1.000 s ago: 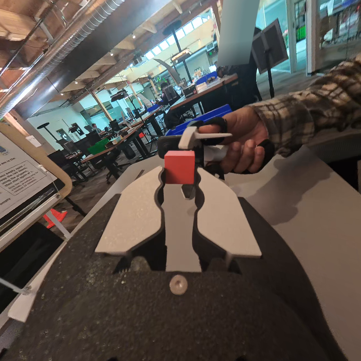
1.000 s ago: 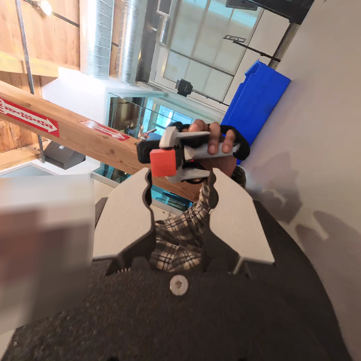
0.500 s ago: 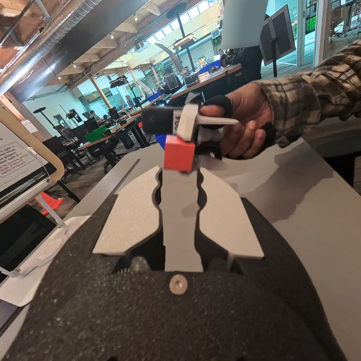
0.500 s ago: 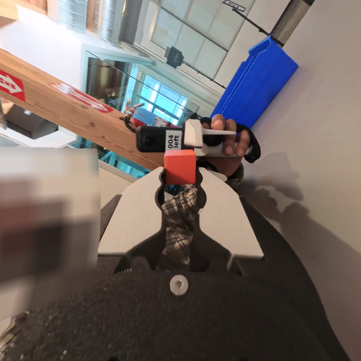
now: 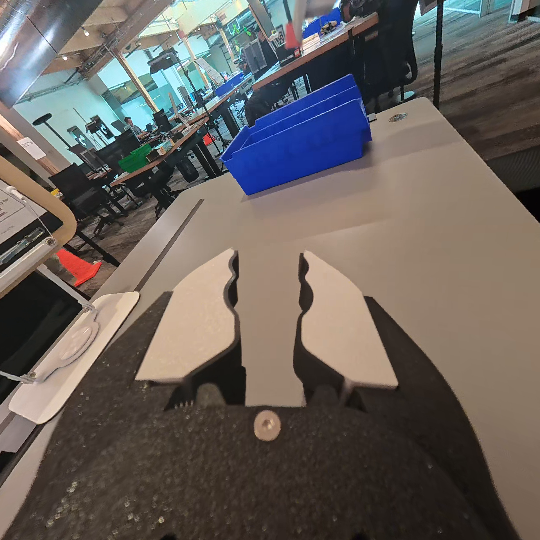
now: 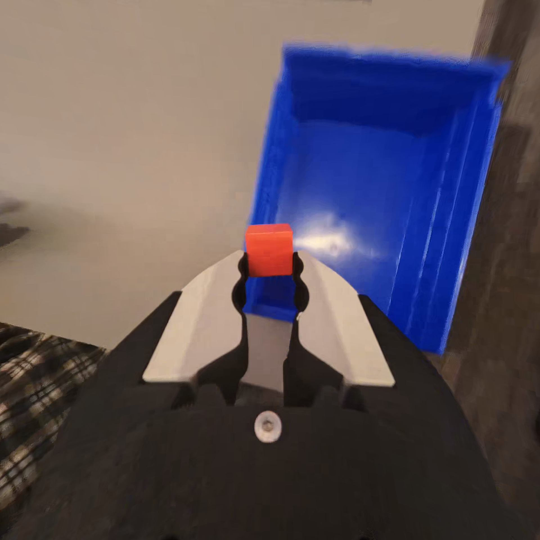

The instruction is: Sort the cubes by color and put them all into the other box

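My right gripper [image 6: 268, 258] is shut on a red cube [image 6: 268, 248] and holds it above the near left corner of a blue box [image 6: 380, 175]. The part of the box's inside that shows holds nothing. My left gripper [image 5: 268, 257] is open and empty, low over the grey table [image 5: 380, 219]. In the left wrist view two blue boxes [image 5: 301, 143] stand side by side at the table's far end. A blurred red piece [image 5: 292, 38] beside a white finger shows at the top edge of that view, high above the boxes.
A plaid sleeve [image 6: 32, 394] is at the lower left of the right wrist view. Dark floor [image 6: 514, 233] lies just past the box's right side. A sign stand with a white base [image 5: 73, 350] is at the table's left edge.
The red cube passed from my left gripper to my right. The left gripper opened and drew back low over the table. The right gripper swung over the blue box with the cube.
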Demonstrator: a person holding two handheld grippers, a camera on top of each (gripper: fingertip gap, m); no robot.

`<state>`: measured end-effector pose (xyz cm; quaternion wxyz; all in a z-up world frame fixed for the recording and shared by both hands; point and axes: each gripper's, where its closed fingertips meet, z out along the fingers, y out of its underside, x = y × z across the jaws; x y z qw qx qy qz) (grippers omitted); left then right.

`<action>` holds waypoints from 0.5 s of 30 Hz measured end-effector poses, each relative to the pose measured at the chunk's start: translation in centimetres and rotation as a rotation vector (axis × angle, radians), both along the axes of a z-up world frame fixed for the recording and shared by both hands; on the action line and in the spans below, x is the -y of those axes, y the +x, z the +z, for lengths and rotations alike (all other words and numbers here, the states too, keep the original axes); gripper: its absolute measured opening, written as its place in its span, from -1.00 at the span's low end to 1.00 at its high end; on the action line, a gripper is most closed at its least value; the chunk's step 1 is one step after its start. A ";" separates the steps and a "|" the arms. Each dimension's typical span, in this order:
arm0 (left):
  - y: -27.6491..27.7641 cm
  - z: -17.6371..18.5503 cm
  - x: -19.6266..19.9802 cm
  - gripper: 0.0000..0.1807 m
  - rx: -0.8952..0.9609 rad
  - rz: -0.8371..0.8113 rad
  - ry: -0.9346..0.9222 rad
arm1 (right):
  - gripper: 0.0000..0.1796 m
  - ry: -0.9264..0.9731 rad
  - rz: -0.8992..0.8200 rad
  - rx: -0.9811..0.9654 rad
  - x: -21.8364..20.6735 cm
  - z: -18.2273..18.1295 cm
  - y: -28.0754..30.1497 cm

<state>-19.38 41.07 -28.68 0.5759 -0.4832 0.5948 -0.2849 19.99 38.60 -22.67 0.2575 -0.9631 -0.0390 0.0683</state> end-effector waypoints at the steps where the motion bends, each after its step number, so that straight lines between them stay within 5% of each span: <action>1: 0.0 0.0 -0.1 -0.59 0.003 0.004 -0.004 | -0.68 -0.082 -0.032 -0.016 0.8 -2.0 1.0; 7: -0.5 0.0 -1.0 -0.65 0.021 0.039 -0.027 | -0.68 -0.370 -0.124 -0.035 2.3 -11.6 3.4; 15: -0.8 -0.3 -1.3 -0.68 0.012 0.049 -0.038 | -0.68 -0.535 -0.119 -0.051 2.5 -16.8 1.8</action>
